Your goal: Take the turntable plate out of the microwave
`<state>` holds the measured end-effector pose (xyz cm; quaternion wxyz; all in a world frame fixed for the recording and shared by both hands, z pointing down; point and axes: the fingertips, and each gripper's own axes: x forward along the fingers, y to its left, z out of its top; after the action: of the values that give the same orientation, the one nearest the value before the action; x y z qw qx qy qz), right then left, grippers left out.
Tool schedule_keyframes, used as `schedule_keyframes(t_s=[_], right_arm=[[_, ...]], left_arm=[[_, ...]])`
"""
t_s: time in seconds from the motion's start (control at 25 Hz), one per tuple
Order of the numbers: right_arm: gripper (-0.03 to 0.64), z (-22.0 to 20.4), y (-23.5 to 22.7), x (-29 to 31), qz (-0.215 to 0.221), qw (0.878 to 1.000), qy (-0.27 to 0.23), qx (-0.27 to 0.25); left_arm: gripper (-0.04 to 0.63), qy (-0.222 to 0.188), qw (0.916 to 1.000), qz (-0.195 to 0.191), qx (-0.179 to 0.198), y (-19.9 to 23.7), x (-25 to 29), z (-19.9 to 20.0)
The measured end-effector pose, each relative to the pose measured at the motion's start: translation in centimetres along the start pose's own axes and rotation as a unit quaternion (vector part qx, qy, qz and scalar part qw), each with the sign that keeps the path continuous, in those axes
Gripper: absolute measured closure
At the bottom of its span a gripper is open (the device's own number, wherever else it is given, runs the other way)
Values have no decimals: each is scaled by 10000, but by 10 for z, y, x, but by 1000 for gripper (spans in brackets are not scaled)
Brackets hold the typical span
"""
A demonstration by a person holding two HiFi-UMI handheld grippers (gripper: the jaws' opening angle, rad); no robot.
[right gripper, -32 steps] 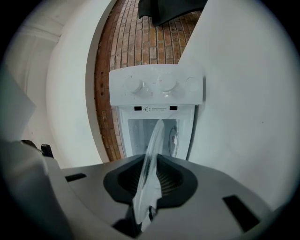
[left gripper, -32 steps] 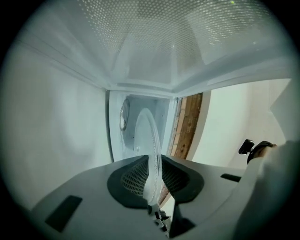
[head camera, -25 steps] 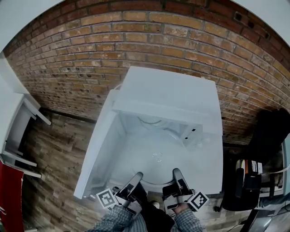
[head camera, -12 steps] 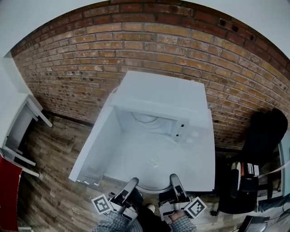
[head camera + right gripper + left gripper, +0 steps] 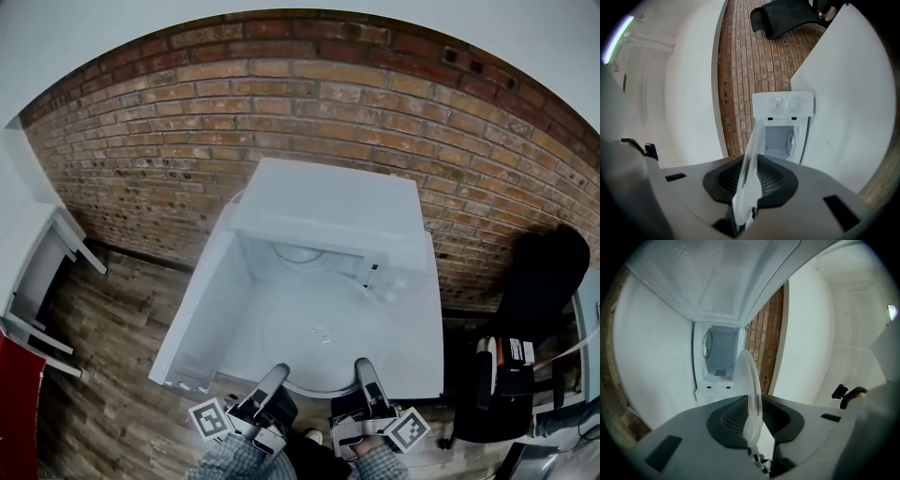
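Red-brown brick wall (image 5: 309,103) fills the upper half of the head view, meeting a brown wood-plank floor (image 5: 103,375) at the lower left. Against the wall stands a plain white surface (image 5: 424,352) carrying a boxy white microwave oven (image 5: 337,197). Its white door (image 5: 202,300) is swung wide open to the left, and the pale cavity is visible with a small control panel on its right side. A black office chair (image 5: 548,281) sits to the right of the surface. The round, clear glass turntable plate (image 5: 319,333) is outside the cavity, held roughly level just in front of the oven opening and above the surface. At the bottom of the view, the left gripper (image 5: 274,380), grey with a square-marker cube, clamps the plate's near rim on the left. The matching right gripper (image 5: 364,373) clamps the near rim on the right, close beside it. Each gripper view shows the plate edge-on, with that gripper's dark ridged jaws pressed against both faces of the glass. The open microwave lies straight beyond.
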<state>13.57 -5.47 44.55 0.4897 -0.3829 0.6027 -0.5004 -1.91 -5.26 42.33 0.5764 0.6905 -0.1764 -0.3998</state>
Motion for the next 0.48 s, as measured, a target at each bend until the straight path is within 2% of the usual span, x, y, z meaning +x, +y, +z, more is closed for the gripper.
schedule_keyframes(t_s=[0.48], right_arm=[[549, -15, 17, 23, 106, 9998, -72, -142]], left_arm=[[520, 45, 9999, -124, -83, -15, 6, 27]])
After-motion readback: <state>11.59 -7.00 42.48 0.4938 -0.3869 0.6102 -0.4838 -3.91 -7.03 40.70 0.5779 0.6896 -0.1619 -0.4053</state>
